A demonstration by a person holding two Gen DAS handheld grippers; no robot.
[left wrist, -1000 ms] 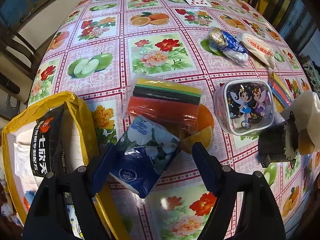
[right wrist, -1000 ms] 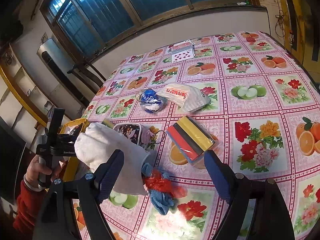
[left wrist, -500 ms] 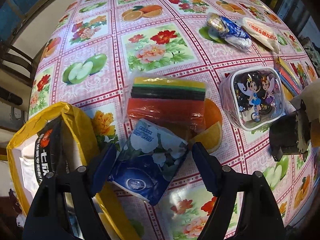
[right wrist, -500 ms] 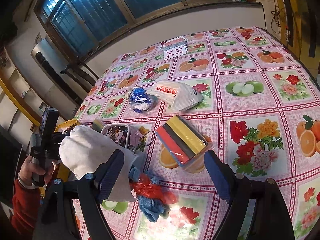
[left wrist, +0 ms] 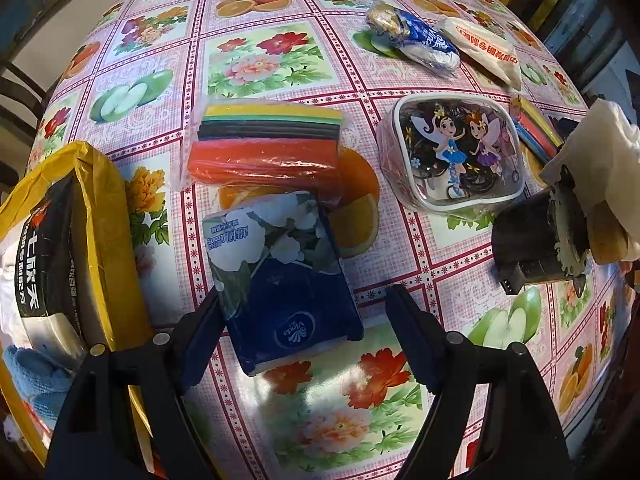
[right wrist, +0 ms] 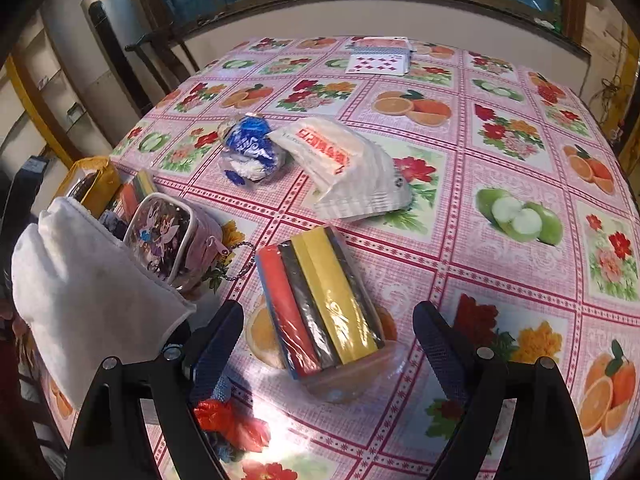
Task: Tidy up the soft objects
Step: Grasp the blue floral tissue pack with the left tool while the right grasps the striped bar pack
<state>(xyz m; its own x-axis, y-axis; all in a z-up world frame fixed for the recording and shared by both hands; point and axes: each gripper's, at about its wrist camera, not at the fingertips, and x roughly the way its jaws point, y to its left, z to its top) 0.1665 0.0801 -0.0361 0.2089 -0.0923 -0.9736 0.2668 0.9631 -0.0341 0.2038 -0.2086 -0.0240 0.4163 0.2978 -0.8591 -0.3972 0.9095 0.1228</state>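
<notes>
A blue and white tissue pack (left wrist: 280,276) lies on the flowered tablecloth between the fingers of my left gripper (left wrist: 304,320), which is open; its left finger touches the pack's edge. Just beyond lies a wrapped pack of red, black and yellow sponges (left wrist: 264,144). In the right wrist view that sponge pack (right wrist: 320,300) sits between the spread fingers of my right gripper (right wrist: 328,328), open and holding nothing. A white cloth (right wrist: 88,280) hangs over the right gripper's left side. A blue glove with red plastic (right wrist: 224,420) lies under its left finger.
A yellow bag (left wrist: 100,220) stands open at the table's left edge with a pale blue cloth inside. A clear fairy-print pouch (left wrist: 452,156), a crumpled blue pack (right wrist: 252,148), a white plastic bag with red print (right wrist: 340,160) and playing cards (right wrist: 380,60) lie further out.
My left gripper has come closer down around the tissue pack. My right gripper has swung right, so the sponge pack now lies between its fingers. Both stayed open.
</notes>
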